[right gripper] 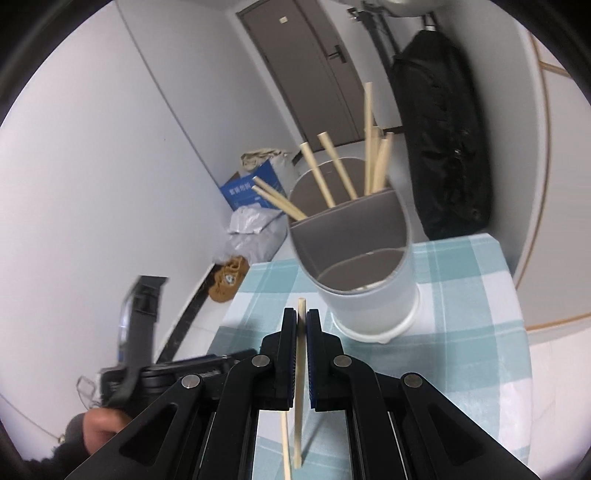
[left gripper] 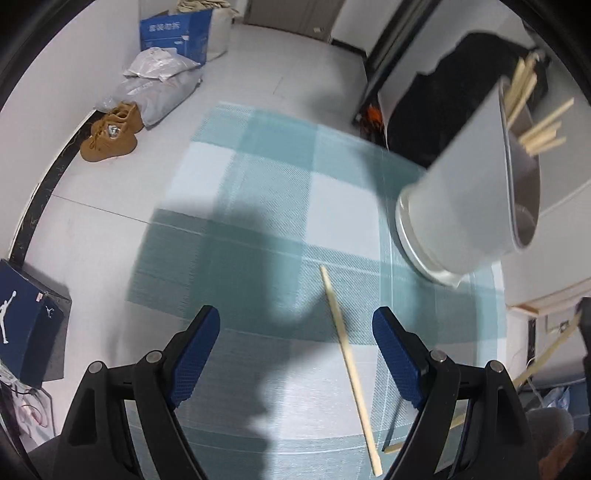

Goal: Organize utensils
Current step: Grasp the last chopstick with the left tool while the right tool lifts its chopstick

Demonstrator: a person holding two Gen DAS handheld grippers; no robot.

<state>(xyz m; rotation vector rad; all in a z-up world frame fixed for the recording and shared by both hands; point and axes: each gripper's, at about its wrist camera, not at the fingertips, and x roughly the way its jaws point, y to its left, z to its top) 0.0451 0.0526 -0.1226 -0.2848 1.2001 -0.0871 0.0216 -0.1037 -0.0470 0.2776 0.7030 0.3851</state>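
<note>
Right gripper point(right gripper: 301, 317): jaws together, clamped on a single wooden chopstick point(right gripper: 300, 373). Stick runs lengthwise between the blue pads, tip poking just past the fingertips, other end hanging below the gripper body. It points toward the utensil holder point(right gripper: 369, 291), which is near, just ahead and slightly right, not touching.

Utensil holder: grey cylinder on a white base, divided into compartments by an inner wall. Far compartment has a bundle of chopsticks point(right gripper: 371, 162) leaning out at various angles. Near compartment looks bare from the right wrist view.

Left gripper point(left gripper: 295, 332): jaws wide apart, holding nothing, pads clear of everything. It points down at the table. A loose chopstick point(left gripper: 349, 369) lies flat on the checked teal-and-white tablecloth point(left gripper: 258, 177), between the two fingers in the view but closer to the right-hand finger; no contact visible. A second stick end shows partly behind that finger, can't tell more.

In the left wrist view the utensil holder point(left gripper: 461, 206) sits at the right part of the cloth, well ahead of the open fingers. The right gripper's held stick is visible at the far right edge.

Left hand point(right gripper: 99, 424) gripping the left gripper's handle shows at lower left in the right wrist view.

Off-table: brown shoes point(left gripper: 110, 136) and a blue cardboard box point(left gripper: 177, 33) on the floor by the wall.
</note>
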